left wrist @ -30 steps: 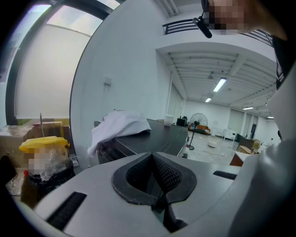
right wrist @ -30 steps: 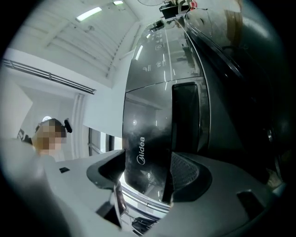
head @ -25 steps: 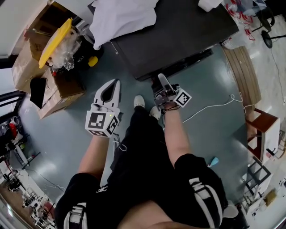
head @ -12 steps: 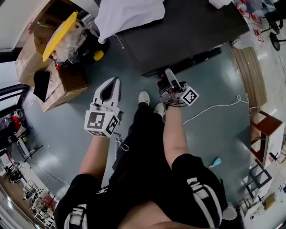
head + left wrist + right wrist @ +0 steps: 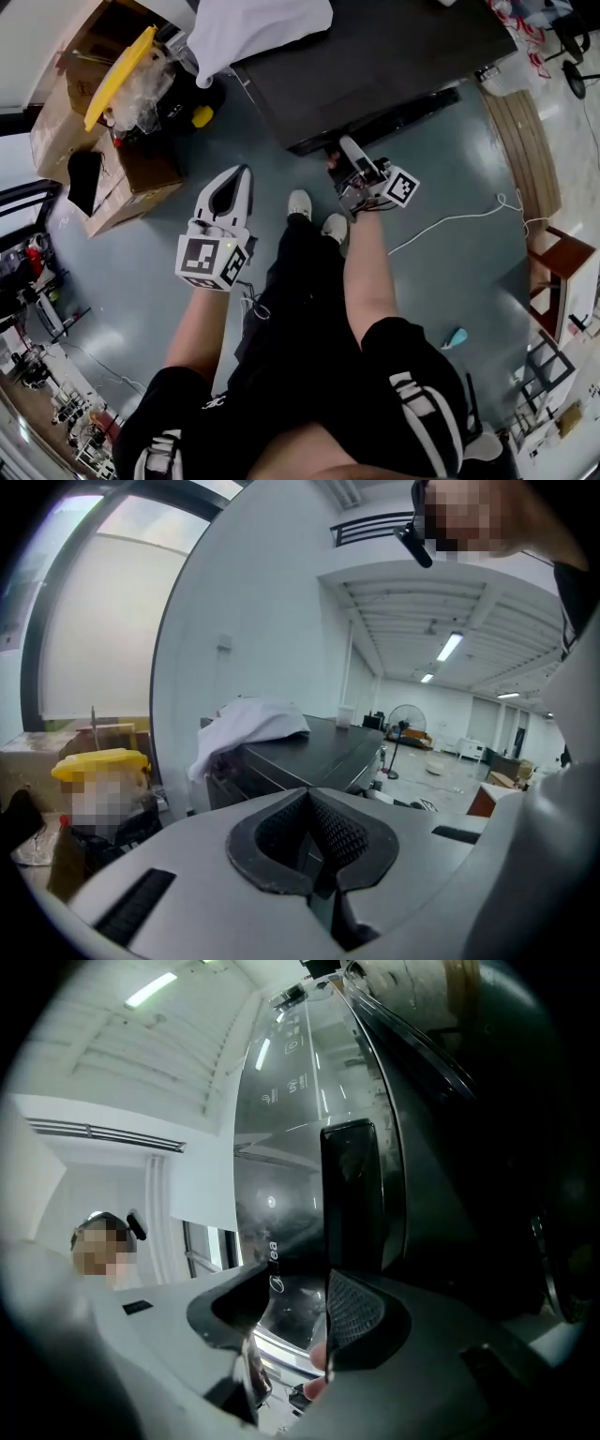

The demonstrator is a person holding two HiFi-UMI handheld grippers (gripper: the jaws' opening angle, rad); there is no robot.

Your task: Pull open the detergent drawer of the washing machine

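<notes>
Drawer (image 5: pixel 352 1194) at twelve o'clock looks stiff and slick, so our right gripper (image 5: pixel 292 1321) jaws are closing round its front edge, while our left gripper (image 5: pixel 314 841) stays out of it, jaws together, empty.

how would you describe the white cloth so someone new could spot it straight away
Find the big dark washing machine at the top of the head view. At its left corner a crumpled white cloth lies draped over the edge. It is the only soft white thing there; the cardboard boxes beside it are brown.

Partial logo (image 5: pixel 273 1252) "…ea", washer front panel (image 5: pixel 291 1101)
</notes>
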